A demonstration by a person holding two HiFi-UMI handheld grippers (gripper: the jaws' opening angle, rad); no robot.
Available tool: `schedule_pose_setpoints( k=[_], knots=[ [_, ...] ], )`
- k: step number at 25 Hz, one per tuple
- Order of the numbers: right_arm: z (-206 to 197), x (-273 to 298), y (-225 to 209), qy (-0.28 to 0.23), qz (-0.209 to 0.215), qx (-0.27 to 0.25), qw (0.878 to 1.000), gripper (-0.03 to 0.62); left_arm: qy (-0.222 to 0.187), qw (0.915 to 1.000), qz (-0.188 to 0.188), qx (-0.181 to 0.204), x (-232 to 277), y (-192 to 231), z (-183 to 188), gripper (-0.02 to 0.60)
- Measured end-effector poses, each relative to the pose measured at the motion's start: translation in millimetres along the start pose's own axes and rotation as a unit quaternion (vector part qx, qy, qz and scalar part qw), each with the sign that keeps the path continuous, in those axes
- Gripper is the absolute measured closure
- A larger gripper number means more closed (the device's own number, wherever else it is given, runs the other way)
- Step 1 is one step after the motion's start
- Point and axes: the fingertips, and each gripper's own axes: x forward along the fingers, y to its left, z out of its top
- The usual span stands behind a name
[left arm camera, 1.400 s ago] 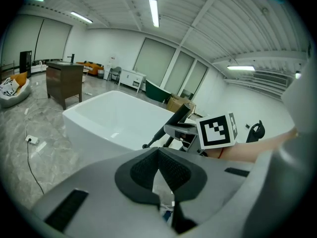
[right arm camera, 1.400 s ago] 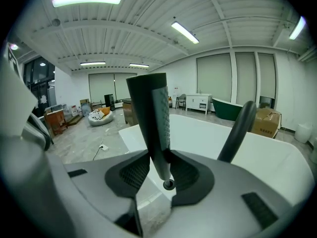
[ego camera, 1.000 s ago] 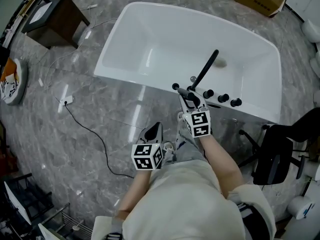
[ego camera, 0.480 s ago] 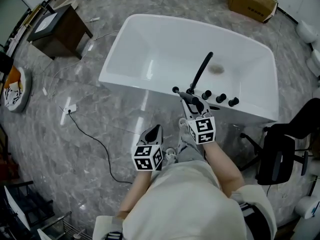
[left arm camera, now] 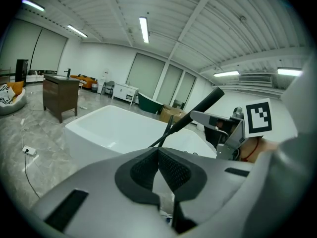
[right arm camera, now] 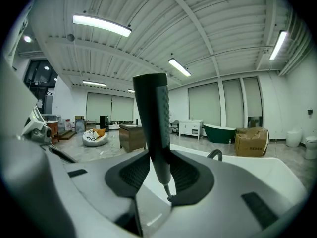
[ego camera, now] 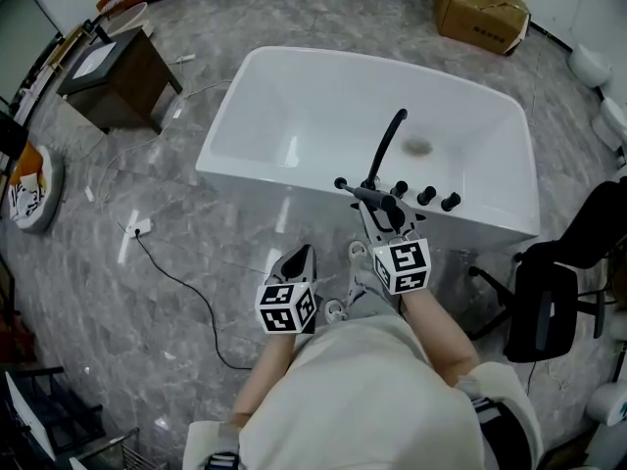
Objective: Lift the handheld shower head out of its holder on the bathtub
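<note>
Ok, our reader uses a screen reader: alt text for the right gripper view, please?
The right gripper has its jaws closed on a slim dark grey handheld shower head, which stands upright against a white ceiling. Behind lies a white bathtub.

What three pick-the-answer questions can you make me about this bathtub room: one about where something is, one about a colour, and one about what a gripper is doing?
1. Where is the cardboard box?
A) inside the bathtub
B) on the floor beyond the bathtub
C) on the black chair

2. What colour is the bathtub in front of the person?
A) white
B) yellow
C) black

3. What is the right gripper doing?
A) hanging open with nothing in it
B) gripping the shower head
C) pinching a floor cable

Answers:
1 B: the box sits on the grey floor past the tub's far side.
2 A: the tub is white inside and out.
3 B: its fingers are closed on the black handle, which stands up between them.
</note>
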Motion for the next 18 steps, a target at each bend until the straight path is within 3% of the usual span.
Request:
schedule_pose_setpoints(
  k=[18],
  knots=[
    [80,-68,9,-0.111,0.001,-0.002,0.994,0.464,-0.019,0.9994,-0.007,0.029,-8,-7,10,0.561]
  ],
)
